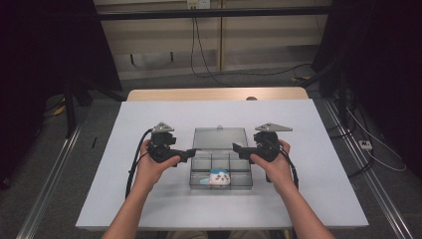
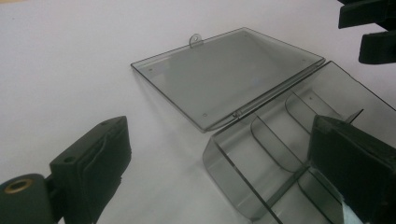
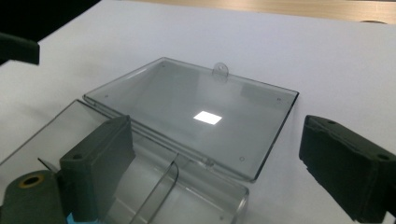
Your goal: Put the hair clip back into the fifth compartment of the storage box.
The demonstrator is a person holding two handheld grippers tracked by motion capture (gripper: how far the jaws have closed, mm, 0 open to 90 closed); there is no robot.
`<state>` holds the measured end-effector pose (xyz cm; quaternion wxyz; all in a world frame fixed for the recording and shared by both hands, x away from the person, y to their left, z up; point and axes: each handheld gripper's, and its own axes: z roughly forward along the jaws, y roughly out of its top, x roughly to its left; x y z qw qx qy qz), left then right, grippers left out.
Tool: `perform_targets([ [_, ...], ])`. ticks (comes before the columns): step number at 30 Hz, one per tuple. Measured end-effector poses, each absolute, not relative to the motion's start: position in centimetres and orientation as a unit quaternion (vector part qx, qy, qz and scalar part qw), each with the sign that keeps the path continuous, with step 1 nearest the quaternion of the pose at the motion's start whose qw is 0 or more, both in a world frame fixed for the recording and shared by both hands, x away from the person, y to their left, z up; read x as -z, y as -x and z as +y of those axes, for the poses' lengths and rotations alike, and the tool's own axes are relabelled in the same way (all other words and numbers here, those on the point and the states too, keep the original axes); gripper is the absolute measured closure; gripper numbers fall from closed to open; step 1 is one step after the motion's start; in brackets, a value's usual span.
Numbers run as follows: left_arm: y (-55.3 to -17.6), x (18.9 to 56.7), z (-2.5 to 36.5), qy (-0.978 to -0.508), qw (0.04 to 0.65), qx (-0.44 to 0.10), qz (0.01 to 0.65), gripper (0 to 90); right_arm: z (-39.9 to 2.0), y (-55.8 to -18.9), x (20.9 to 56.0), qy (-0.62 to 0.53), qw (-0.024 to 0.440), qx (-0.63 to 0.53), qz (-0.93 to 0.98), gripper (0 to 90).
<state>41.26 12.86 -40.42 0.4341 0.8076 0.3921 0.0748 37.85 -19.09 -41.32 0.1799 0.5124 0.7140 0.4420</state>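
A clear grey compartment box (image 1: 192, 175) lies open at the table's middle, its lid (image 1: 219, 137) flat on the far side. A small white and blue toy (image 1: 219, 178) sits in a front compartment. My left gripper (image 1: 191, 151) is at the box's left edge, near the hinge. It is open, and the box's left wall (image 2: 233, 168) lies between its jaws, with the lid (image 2: 224, 70) beyond. My right gripper (image 1: 238, 148) is at the box's right edge and also open. It straddles the right end of the box (image 3: 187, 196) by the lid (image 3: 196, 112).
The white table top (image 1: 308, 149) has bare room around the box on every side. A wooden strip (image 1: 214, 93) runs along its far edge. Cables trail over the floor behind and to the right.
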Motion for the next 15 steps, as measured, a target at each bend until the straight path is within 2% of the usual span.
perform_targets([
  [15, -43.4, 40.5, 11.3, -0.809, 0.415, -0.079, 0.41, 6.3, -19.9, -40.3, 41.8, -0.536, 0.189, -0.432, 0.7, 9.1],
])
